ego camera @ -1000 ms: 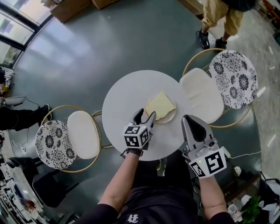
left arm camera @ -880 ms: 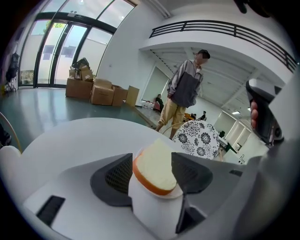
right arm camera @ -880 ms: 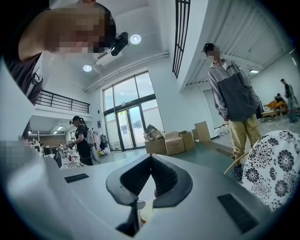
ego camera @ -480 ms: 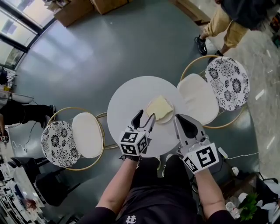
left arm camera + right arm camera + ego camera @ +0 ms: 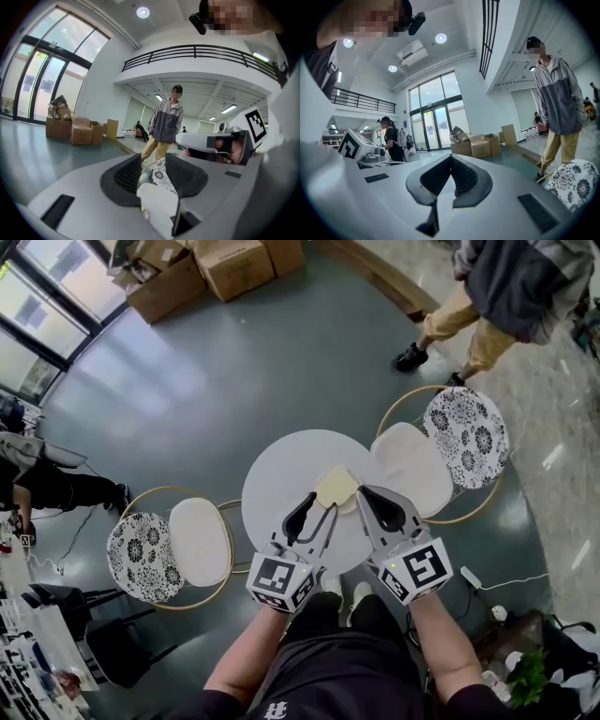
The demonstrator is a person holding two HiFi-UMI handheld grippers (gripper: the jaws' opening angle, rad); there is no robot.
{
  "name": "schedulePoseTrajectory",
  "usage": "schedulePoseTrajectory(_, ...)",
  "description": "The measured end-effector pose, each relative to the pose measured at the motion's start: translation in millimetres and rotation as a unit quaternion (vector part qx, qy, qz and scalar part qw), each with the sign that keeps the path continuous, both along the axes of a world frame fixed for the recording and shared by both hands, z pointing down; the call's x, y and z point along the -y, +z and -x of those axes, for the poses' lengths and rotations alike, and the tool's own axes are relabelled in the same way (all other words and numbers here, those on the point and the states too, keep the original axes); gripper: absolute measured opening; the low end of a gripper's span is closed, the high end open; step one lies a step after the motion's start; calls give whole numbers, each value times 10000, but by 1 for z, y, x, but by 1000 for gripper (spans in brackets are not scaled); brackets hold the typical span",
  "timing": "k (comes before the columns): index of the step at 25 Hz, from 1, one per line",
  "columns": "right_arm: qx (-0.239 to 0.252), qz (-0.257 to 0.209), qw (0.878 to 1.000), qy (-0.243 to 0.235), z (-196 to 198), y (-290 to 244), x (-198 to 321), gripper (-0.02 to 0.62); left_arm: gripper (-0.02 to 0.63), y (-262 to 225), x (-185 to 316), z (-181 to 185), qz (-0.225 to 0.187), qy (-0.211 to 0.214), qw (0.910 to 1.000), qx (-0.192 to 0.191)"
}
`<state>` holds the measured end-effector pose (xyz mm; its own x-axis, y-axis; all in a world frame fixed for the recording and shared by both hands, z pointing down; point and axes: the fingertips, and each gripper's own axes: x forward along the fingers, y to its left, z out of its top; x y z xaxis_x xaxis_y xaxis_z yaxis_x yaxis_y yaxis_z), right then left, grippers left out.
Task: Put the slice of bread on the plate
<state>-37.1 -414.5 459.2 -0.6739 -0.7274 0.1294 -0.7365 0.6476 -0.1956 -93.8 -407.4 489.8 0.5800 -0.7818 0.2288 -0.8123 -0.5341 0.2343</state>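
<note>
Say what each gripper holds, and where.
Nothing is held. On the left gripper the jaws stand apart, having just been closing with nothing between them; the right gripper is shut and empty. The pale square bread slice lies free.

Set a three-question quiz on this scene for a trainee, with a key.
1. True or false: the slice of bread lies on the plate on the round table.
2. The jaws of the right hand-held gripper are: A) wide apart; B) together, with nothing between them; C) closed on the bread.
3. Name the furniture that stands on either side of the table in the head view.
Key: 1 true; 2 B; 3 a chair at the left and a chair at the right, both with patterned backrests.
</note>
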Motion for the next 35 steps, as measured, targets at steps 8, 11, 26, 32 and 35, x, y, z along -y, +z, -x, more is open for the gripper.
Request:
schedulePoseTrajectory(8, 30, -292, 9996, -50, -9, -60, -15, 2, 8, -83, -20, -5, -531, -69, 9985, -98)
schedulePoseTrajectory(11, 89, -385, 9992, -94, -11, -81, -27, 2, 6, -110, -30, -11, -666, -63, 9976, -181)
schedulePoseTrajectory(26, 9, -742, 9971, -194, -23, -134, -59, 1, 6, -175, -62, -42, -1135, 7, 9931, -300)
schedulePoseTrajectory(32, -46, -865, 9961, -189, -28, -143, -64, 0, 6, -183, -69, -51, -1215, 37, 9922, -291)
schedulePoseTrajectory(35, -46, -905, 9957, -194, -29, -147, -70, 0, 6, -187, -74, -51, -1241, 31, 9918, -295)
